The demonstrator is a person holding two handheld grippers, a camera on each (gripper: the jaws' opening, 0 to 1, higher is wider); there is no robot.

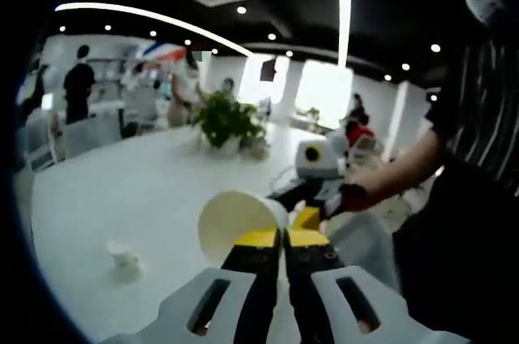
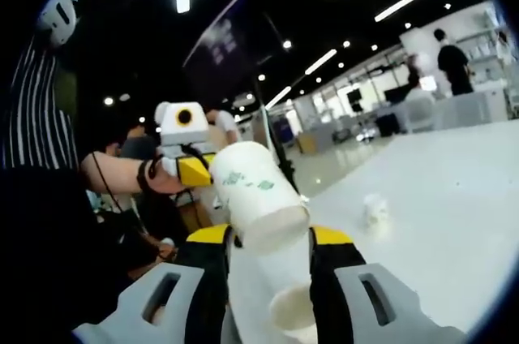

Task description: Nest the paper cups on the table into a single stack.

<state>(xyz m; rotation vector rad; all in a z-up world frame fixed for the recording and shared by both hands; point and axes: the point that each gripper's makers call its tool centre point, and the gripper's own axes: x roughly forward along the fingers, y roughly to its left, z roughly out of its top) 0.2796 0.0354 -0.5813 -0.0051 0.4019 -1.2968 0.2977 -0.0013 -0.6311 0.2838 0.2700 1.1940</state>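
**Both grippers carrying a cup, lined up mouth to base**

The left gripper point(image 1: 283, 238) is pinching a paper cup point(image 1: 239, 222) by its rim, jaws nearly together, up above the tabletop point(image 1: 122, 190). The right gripper point(image 2: 272, 238) is clamping the second cup point(image 2: 258, 191) around its walls, long axis tilting up-left toward the left one. A third cup point(image 2: 296, 309) is sitting on the tabletop just below.

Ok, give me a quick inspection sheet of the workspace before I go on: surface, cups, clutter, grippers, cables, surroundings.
Surface: white table, glossy, mostly bare.
Job's things: one paper cup at the left gripper tips, mouth toward the camera; another paper cup with green print tilted between the right gripper jaws; a third cup below it on the table.
Clutter: small crumpled white object; potted plant.
Grippers: left jaws together on the cup rim; right jaws clamped on the printed cup.
Cables: thin dark cable along the person's arm.
Surroundings: open office, ceiling lights, people standing far off.
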